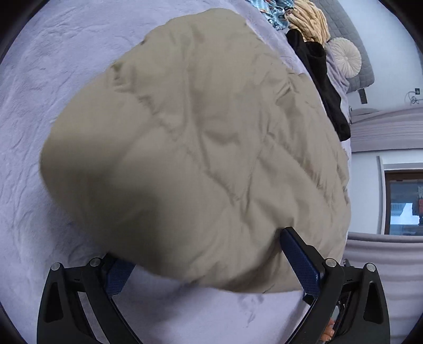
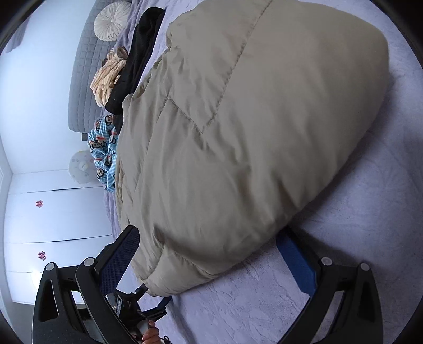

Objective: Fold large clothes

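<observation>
A puffy beige quilted jacket (image 1: 195, 148) lies bundled on the lavender bed cover (image 1: 31, 132). In the left wrist view my left gripper (image 1: 201, 246) stands wide open at the jacket's near edge. Its right finger (image 1: 298, 262) rests beside the fabric, and the left fingertip is hidden under the overhanging cloth. In the right wrist view the jacket (image 2: 238, 145) bulges between the wide-spread fingers of my right gripper (image 2: 208, 232), which does not pinch it. The left gripper (image 2: 148, 304) and a person's hand (image 2: 150, 332) show low in that view, at the jacket's corner.
Beyond the jacket lie a black garment (image 1: 322, 87), a tan knit blanket (image 1: 309, 21) and a blue monkey-print cloth (image 2: 104, 153). A round cushion (image 1: 345, 57) leans on the grey quilted headboard (image 2: 84, 79). White wardrobe doors (image 2: 53, 217) stand past the bed's edge.
</observation>
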`<state>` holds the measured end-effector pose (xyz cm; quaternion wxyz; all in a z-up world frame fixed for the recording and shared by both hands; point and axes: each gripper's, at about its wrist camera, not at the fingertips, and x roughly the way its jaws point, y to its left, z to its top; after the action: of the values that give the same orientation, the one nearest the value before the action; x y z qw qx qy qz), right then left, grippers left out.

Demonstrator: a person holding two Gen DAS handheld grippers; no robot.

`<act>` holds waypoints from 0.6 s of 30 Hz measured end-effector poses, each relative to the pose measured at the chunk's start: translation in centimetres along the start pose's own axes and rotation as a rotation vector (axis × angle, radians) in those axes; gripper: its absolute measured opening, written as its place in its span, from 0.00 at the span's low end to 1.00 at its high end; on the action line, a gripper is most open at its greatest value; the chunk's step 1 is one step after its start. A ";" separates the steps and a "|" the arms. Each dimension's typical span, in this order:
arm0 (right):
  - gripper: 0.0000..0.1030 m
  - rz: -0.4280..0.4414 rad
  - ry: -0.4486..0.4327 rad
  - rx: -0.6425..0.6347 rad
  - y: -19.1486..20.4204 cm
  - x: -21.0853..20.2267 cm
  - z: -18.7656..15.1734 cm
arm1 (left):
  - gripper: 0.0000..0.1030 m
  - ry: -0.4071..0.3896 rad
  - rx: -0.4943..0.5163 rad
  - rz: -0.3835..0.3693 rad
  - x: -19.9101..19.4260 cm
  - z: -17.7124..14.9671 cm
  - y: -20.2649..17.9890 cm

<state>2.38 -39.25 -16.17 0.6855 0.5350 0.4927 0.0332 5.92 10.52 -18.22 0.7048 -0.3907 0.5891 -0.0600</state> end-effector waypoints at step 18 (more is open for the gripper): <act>0.68 0.043 0.030 0.090 0.0 3.1 2.5 | 0.23 -0.212 0.099 0.077 -0.9 0.6 -2.9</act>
<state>5.74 -39.21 -18.34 0.6525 0.5754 0.4921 0.0336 7.25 9.31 -15.73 0.7835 -0.3366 0.5219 -0.0205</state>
